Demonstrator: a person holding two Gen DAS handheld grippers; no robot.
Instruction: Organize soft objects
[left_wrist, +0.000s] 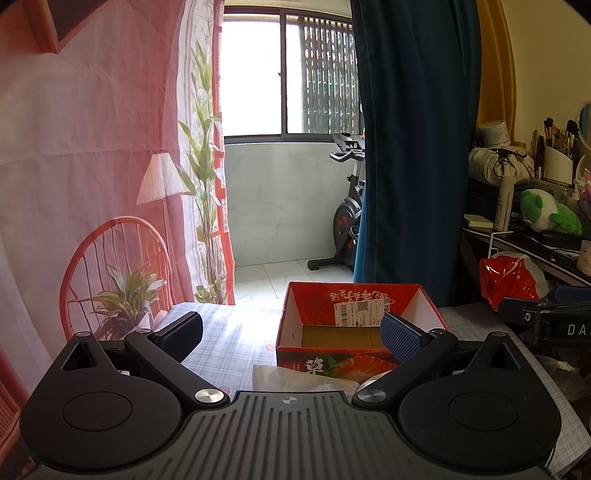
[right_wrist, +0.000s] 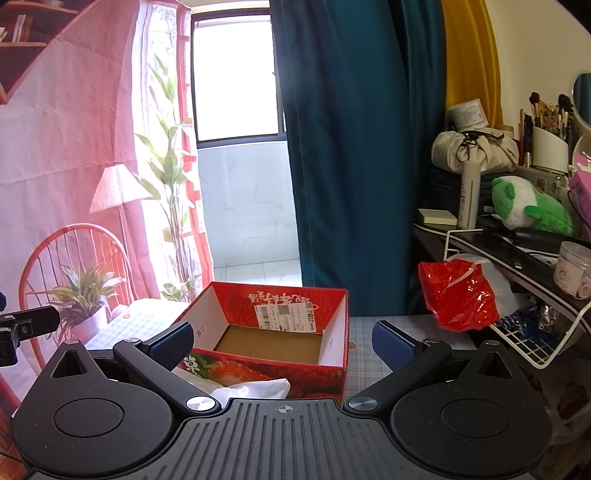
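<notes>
Left gripper (left_wrist: 291, 334): nearest the lens in the left wrist view, jaws spread wide, nothing between the blue pads (left_wrist: 400, 338), which touch nothing.
White cloth (left_wrist: 295, 376): crumpled on the checked tablecloth (left_wrist: 229, 347), just in front of the box and low between the left tool's arms; in the right wrist view it (right_wrist: 251, 387) lies against the box's front left corner.
Red box (left_wrist: 295, 314): open-topped strawberry-print carton on the table, bare cardboard floor, shipping label (left_wrist: 360, 312) on its far inner wall.
Right gripper (right_wrist: 282, 345): spread equally wide, holding nothing, one finger on either side of the box as seen from its camera.
Red plastic bag (right_wrist: 458, 295): right of the box, hanging by a white wire rack (right_wrist: 532, 347).
Green-and-white plush (right_wrist: 528, 206): on the cluttered shelf at far right, well apart from both tools.
</notes>
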